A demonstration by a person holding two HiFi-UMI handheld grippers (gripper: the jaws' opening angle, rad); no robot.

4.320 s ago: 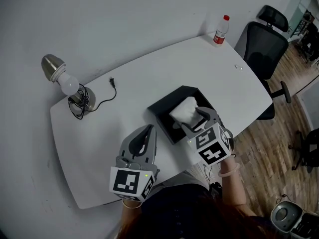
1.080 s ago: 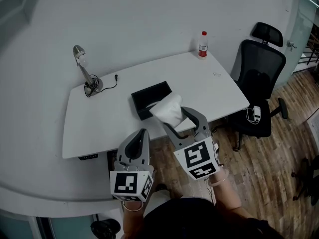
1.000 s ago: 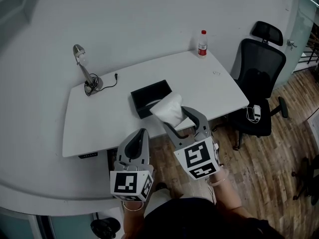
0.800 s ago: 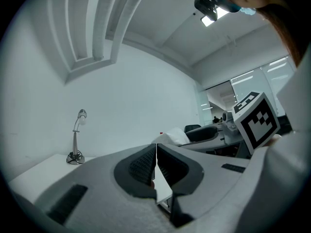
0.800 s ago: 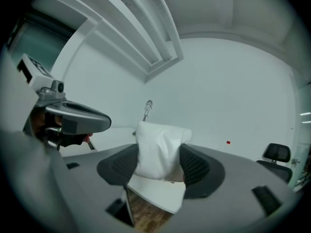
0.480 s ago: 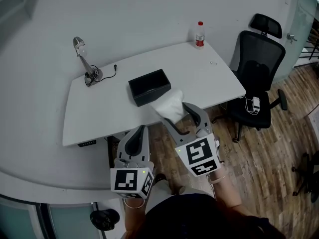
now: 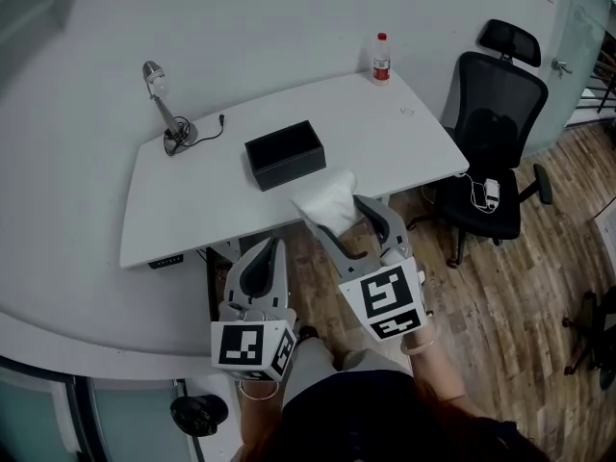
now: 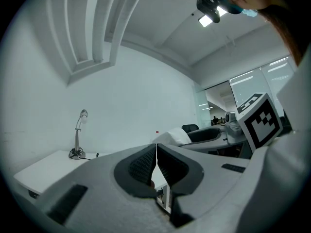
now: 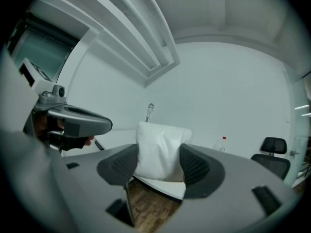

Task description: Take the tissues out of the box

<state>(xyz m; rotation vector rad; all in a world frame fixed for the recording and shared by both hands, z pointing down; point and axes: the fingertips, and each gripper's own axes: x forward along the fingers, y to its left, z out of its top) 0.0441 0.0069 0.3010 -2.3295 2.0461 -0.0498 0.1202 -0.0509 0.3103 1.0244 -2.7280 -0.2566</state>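
A white pack of tissues [image 7: 327, 203] [image 9: 159, 150] is clamped between the jaws of my right gripper [image 7: 339, 214] [image 9: 160, 165], held high in the air above the table's front edge. The black open-topped box [image 7: 285, 154] stands on the white table [image 7: 192, 210] far below, with nothing visible inside. My left gripper [image 7: 269, 260] [image 8: 156, 165] hangs beside the right one, its jaws pressed together with nothing between them.
A desk lamp [image 7: 166, 114] with its cord stands at the table's back left. A red-capped bottle [image 7: 381, 59] is at the back right corner. A black office chair [image 7: 493, 133] sits right of the table on the wooden floor [image 7: 500, 306].
The view has pulled back and up from the table. The tissue pack, first lifted from the box, is now carried clear of it toward the table's front edge. The left gripper stayed shut.
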